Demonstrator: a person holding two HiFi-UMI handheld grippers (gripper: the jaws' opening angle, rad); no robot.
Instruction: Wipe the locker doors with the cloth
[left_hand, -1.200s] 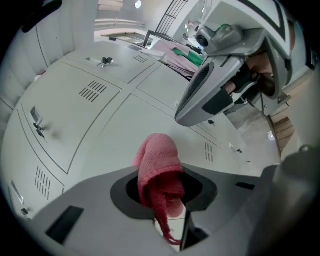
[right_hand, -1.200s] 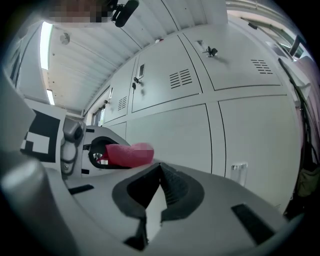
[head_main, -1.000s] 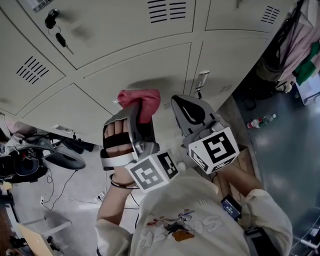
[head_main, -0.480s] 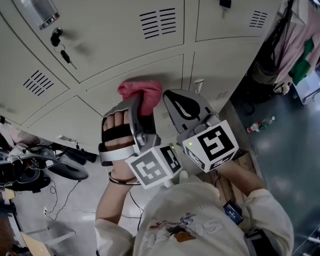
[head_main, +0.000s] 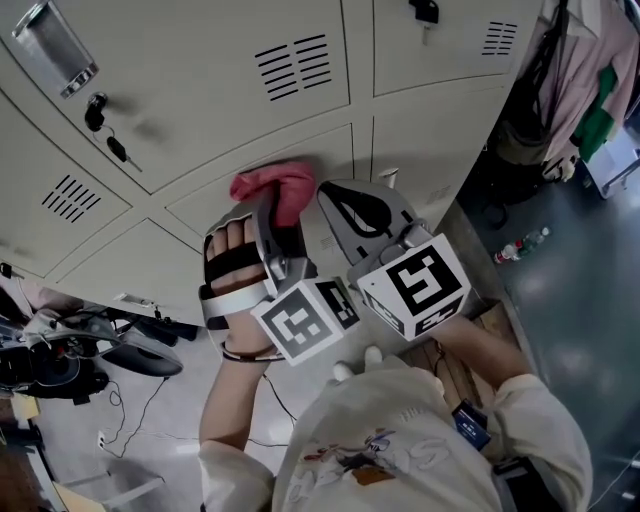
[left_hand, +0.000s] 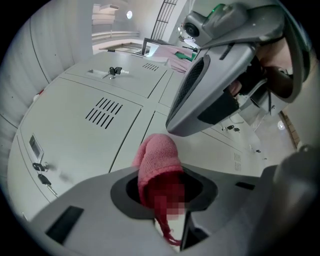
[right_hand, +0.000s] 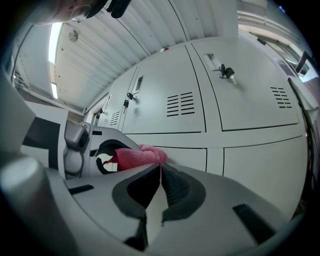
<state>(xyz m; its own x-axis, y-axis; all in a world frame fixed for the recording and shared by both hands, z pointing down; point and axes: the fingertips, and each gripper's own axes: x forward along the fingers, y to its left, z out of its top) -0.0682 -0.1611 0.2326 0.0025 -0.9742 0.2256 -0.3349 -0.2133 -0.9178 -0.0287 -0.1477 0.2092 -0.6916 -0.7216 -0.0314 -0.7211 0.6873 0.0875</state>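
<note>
Gripping the pink cloth (left_hand: 157, 160), the left tool (left_hand: 161, 197) has its jaws clamped on the cloth's rear end.
The cloth's long axis runs along those jaws, its rounded front poking out past the tips and meeting the locker door (right_hand: 185, 157). The right tool (right_hand: 160, 175) sits just beside it on the right, jaws together and empty.

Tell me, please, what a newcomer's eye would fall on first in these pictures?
The pink cloth stands out first, clamped in the left gripper and seemingly pressed to a grey locker door at the centre of the head view. Next come the bold black-and-white marker cubes on both grippers, low in that view; the right gripper, just right of the cloth, is shut and empty. A key hangs from a lock at upper left.
</note>
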